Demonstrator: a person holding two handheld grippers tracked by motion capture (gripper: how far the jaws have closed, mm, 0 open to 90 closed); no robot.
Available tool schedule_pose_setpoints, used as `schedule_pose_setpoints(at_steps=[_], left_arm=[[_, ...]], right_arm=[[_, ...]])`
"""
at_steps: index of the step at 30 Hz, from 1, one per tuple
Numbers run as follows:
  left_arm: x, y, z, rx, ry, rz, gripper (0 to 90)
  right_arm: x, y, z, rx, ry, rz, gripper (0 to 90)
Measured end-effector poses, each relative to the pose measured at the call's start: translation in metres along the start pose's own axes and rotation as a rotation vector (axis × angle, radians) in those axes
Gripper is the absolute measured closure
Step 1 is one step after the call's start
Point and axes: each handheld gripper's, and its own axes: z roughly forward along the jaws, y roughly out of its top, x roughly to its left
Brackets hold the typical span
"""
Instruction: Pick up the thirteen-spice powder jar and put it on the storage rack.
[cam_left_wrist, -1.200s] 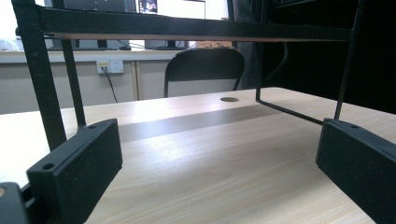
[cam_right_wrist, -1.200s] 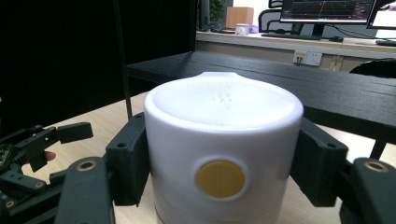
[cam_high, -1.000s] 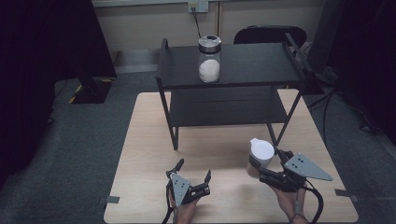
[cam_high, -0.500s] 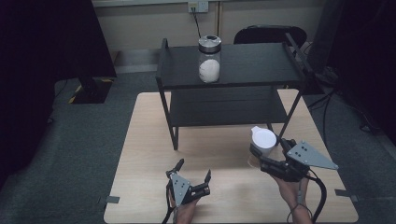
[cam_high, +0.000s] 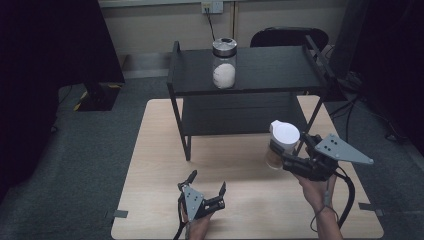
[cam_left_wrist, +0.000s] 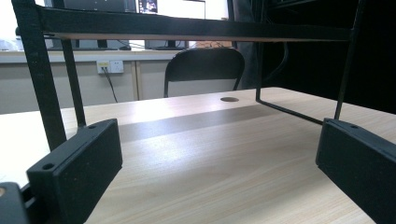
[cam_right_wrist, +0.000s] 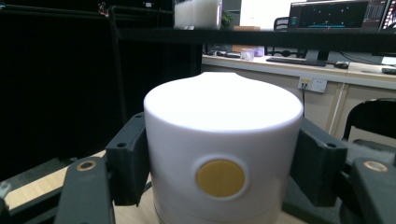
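Light wood table (cam_high: 160, 150) carries a black two-tier shelf (cam_high: 280, 70). Your right gripper (cam_high: 290, 161) clamps the white-lidded jar (cam_high: 281, 145) clear of the tabletop; tilting risks slippage, or clipping the shelf edge. Left gripper (cam_high: 206, 186) rests wide, empty.

Jar (cam_high: 281, 145): one cylindrical container with a broad white lid and a clear body showing tan contents in its lower part; a round yellow button sits on the side of the lid, as the right gripper view shows. It stands roughly upright, tilted slightly, clamped at the lid between the two black jaws of the right hand-held gripper (cam_high: 286, 156), which press on opposite sides. It is lifted clear of the counter (cam_high: 160, 150), above its right half, just in front of the black shelf rack's (cam_high: 260, 75) right front leg.
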Motion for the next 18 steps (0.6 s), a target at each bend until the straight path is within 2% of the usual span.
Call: schedule_pose_setpoints(at_steps=[4, 9, 18], left_arm=[[0.0, 0.0, 0.0, 0.0, 0.0, 0.0, 0.1], [0.0, 0.0, 0.0, 0.0, 0.0, 0.0, 0.1], [0.0, 0.0, 0.0, 0.0, 0.0, 0.0, 0.1]], right_arm=[[-0.003, 0.016, 0.004, 0.006, 0.002, -0.009, 30.6], [-0.011, 0.03, 0.009, -0.001, 0.013, 0.004, 30.6], [-0.019, 0.057, 0.019, -0.003, -0.003, -0.008, 30.6]])
